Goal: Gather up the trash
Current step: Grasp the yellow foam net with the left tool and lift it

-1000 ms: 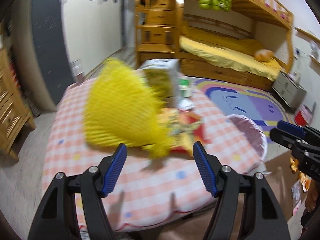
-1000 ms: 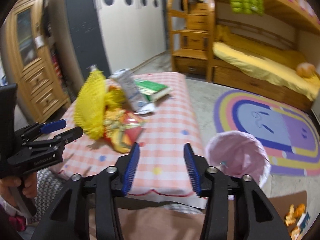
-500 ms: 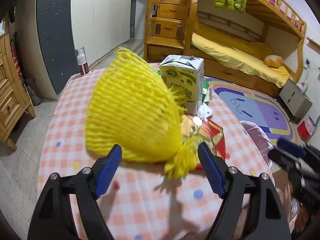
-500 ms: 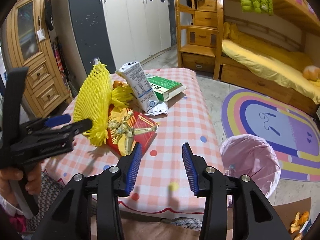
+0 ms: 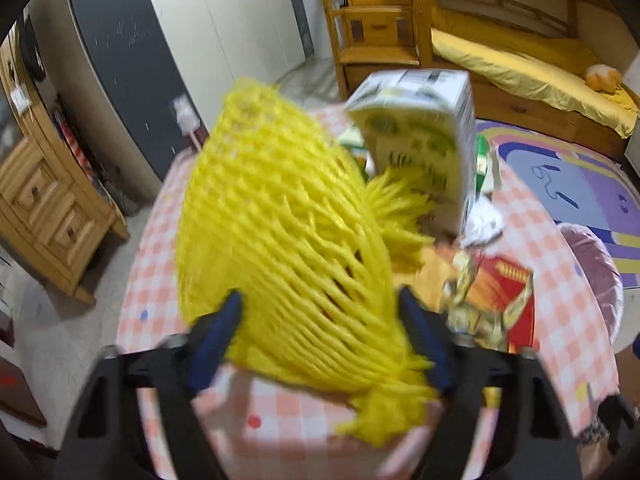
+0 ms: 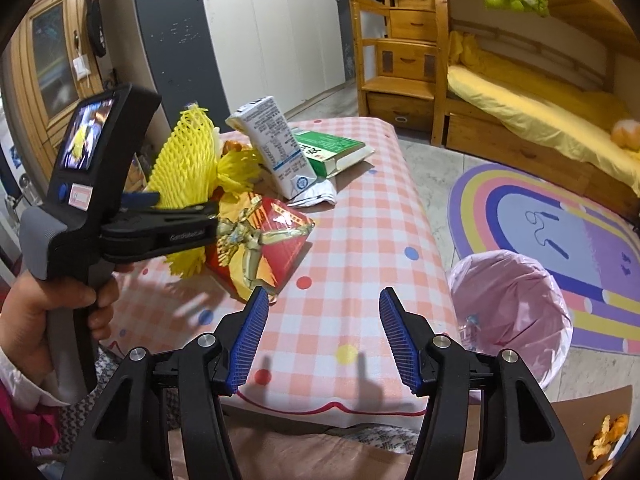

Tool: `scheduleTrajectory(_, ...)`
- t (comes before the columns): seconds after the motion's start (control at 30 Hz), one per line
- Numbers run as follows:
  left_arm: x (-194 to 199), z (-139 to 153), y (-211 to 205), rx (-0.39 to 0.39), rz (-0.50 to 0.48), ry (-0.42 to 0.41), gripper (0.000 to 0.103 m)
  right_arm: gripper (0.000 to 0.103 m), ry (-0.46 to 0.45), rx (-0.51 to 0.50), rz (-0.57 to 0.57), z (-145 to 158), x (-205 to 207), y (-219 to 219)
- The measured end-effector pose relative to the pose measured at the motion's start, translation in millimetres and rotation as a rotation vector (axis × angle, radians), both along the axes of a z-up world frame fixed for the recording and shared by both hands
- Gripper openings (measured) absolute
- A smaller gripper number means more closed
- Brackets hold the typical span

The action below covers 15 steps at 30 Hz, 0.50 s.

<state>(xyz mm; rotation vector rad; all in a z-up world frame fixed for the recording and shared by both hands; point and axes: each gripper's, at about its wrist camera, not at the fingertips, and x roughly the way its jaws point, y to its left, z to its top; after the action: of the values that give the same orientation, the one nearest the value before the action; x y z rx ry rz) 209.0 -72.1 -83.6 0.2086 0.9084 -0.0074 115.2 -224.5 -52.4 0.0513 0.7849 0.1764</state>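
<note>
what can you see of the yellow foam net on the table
The yellow foam net is a soft-looking mesh sleeve with diamond-shaped holes and a frayed tassel at its near end. It stands tilted on the checked tablecloth, beside the leaning milk carton and over the edge of the red snack wrapper. The left gripper has the net's lower part between its closing jaws; the blur hides whether the pads press it yet.

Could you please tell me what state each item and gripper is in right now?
left gripper: jaws closing around the yellow foam net, contact unclear.
right gripper: jaws opening, nothing between them.
milk carton: leaning, on the table.
red snack bag: lying flat, crumpled.
green book: closed, flat.
pink-lined bin: open, nearly empty.
</note>
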Motion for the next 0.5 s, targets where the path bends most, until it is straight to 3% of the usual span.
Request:
scheduleTrajectory(0.17, -24, 7, 29, -0.052, -0.030, -0.002, 0.014, 0.059, -0.020, 0.002, 0.015, 5, -6, 6)
scheduleTrajectory(0.5, -76, 44, 104, -0.276, -0.023, -0.137, 0.012, 0.062, -0.042, 0.003, 0.046, 15, -12, 20)
